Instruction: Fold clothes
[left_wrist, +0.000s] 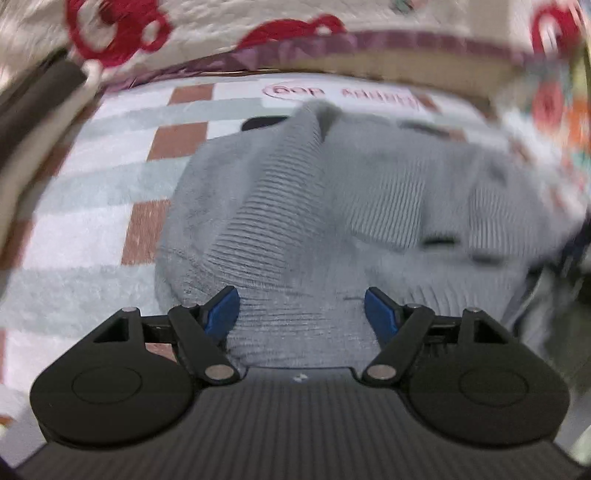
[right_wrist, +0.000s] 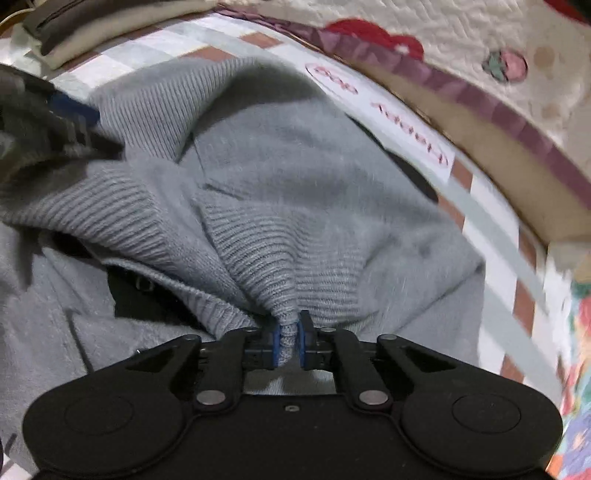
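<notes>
- Two grippers, one grey sweater (right_wrist: 280, 177) w/ ribbed edges.
- Right gripper (right_wrist: 289, 339): its blue pads (right_wrist: 274, 345) are pressed tight on a bunched bit of ribbed knit. The cloth is pinched between them and pulls up to that spot like a little tent.
- Left gripper (left_wrist: 301, 308): jaws spread wide apart, blue fingertips (left_wrist: 223, 310) on each side of a ribbed band. Knit lies between them, but they don't squeeze it. Can't tell if the tips touch the cloth.
- In the right wrist view, the left gripper shows as a dark blurry shape w/ a blue bit at the far left, beside the sweater's edge.
- Sweater lies in a rumpled heap on a blanket (left_wrist: 92, 236) w/ pale grey, white & brown squares. Some folds lie over other folds.
- Something black (right_wrist: 147, 299) peeks out from under the knit, left of the right gripper. Can't tell what it is.
- Blanket has a white strip w/ pink letters (right_wrist: 406, 122) just past the sweater. Too blurry to read.
- Past that: a cream quilt (right_wrist: 461, 33) w/ red shapes & a purple border.
- Top left in the right wrist view: a folded pile of tan & dark cloth (right_wrist: 85, 29), apart from the sweater.
</notes>
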